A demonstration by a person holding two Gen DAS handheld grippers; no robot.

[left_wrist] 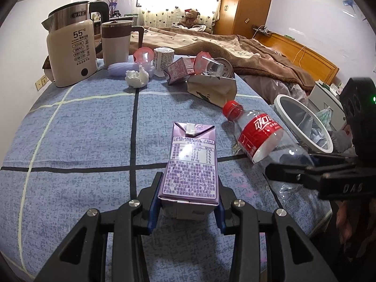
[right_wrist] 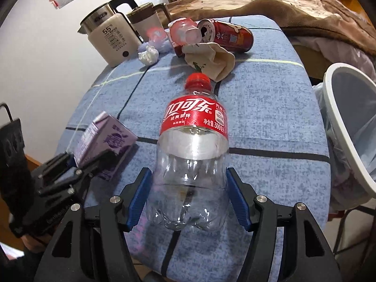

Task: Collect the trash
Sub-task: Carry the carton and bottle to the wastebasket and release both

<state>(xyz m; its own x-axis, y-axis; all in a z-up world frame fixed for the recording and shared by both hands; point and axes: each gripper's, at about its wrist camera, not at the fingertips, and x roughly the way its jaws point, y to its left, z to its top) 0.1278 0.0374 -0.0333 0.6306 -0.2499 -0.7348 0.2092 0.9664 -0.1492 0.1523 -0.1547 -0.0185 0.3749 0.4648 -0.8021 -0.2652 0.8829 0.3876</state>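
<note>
The left claw (left_wrist: pixel 189 202) is clamped on a purple carton (left_wrist: pixel 191 162), its blue pads pressed against both sides of the carton's near end; the carton points toward 12 o'clock over the blue checked tabletop (left_wrist: pixel 82 129). In the right wrist view the same carton (right_wrist: pixel 105 138) sits at 9 o'clock of the bottle, with the left claw (right_wrist: pixel 87 164) around it.

The right claw (right_wrist: pixel 188 195) straddles the lower part of a clear cola bottle (right_wrist: pixel 192 155) with a red label and a red cap (right_wrist: pixel 197 80). The pads stand just beside the bottle's sides, with a sliver of gap showing, so the claw reads as spread rather than squeezing; whether the pads touch the plastic cannot be told for sure. The bottle lies with its cap toward 12 o'clock. From the left wrist view the bottle (left_wrist: pixel 260 138) lies at 2 o'clock of the carton, the right claw (left_wrist: pixel 289 176) at its base.

A white-rimmed bin (right_wrist: pixel 347 127) with a liner stands at 3 o'clock, just off the tabletop's edge. At the far end, around 12 o'clock, lie a red can (right_wrist: pixel 225 35), a crumpled paper bag (right_wrist: pixel 211 61), a white tissue wad (right_wrist: pixel 148 55), pink cups (right_wrist: pixel 184 31), a kettle (right_wrist: pixel 108 35) and a mug (left_wrist: pixel 116 42).
</note>
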